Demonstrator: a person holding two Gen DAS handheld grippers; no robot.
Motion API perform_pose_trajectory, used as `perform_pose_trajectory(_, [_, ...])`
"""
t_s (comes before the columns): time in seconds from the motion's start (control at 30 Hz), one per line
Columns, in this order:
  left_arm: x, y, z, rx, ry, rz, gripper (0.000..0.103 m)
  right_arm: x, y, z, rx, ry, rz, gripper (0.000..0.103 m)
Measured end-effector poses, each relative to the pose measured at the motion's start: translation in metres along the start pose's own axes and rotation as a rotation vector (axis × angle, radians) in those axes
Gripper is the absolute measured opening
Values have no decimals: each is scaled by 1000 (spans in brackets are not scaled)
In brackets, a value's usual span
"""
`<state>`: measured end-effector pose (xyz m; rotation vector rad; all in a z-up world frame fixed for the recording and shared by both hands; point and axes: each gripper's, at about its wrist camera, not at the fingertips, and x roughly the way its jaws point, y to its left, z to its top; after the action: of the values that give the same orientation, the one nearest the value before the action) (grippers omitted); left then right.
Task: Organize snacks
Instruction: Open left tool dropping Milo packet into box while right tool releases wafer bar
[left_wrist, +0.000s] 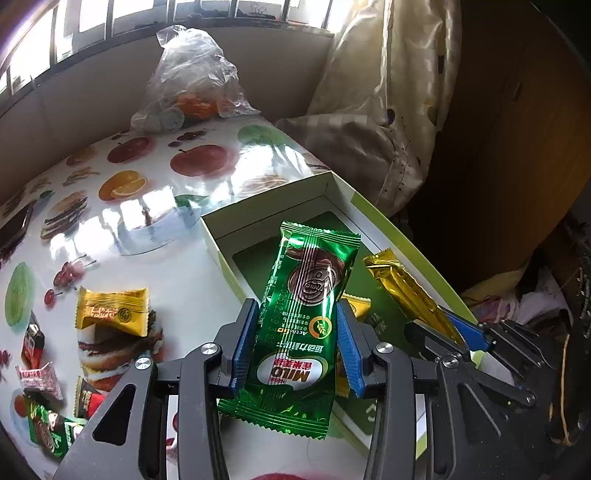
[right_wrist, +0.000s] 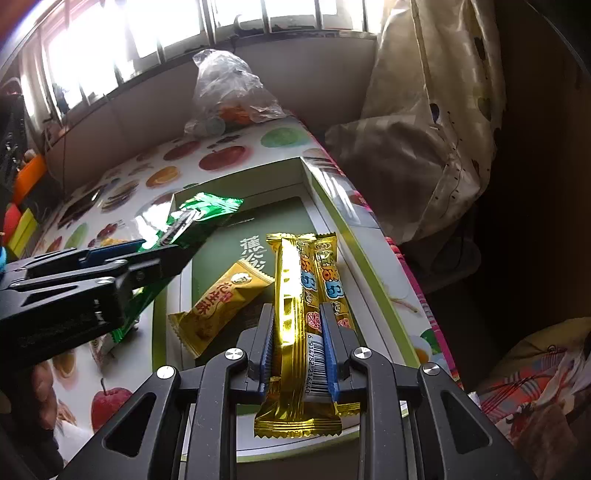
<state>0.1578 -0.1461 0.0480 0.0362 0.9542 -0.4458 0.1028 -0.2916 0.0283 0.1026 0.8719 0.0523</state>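
Loose snacks: I count about six wrappers on the fruit-print table (left_wrist: 155, 221), left of the box; the clearest is one yellow packet (left_wrist: 112, 310).
Left gripper (left_wrist: 299, 328): I have it tilted down over the box's near-left corner, blue pads pinching one green Milo packet (left_wrist: 306, 314) at both edges.
Box (right_wrist: 325, 199): one open tray; one gold peanut bar (right_wrist: 221, 306) lies inside (only the right view shows it whole).
Right gripper (right_wrist: 299, 332): tilted down above the box, jaws pressed on two gold stick packets (right_wrist: 295, 317).
Plastic bag (left_wrist: 188, 81): one, at the table's far end.
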Motion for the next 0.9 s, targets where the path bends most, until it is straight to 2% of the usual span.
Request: perform_pose_trajectory(0.9, [29, -13, 18, -7, 25, 15, 43, 13, 2, 1, -5, -3, -18, 23])
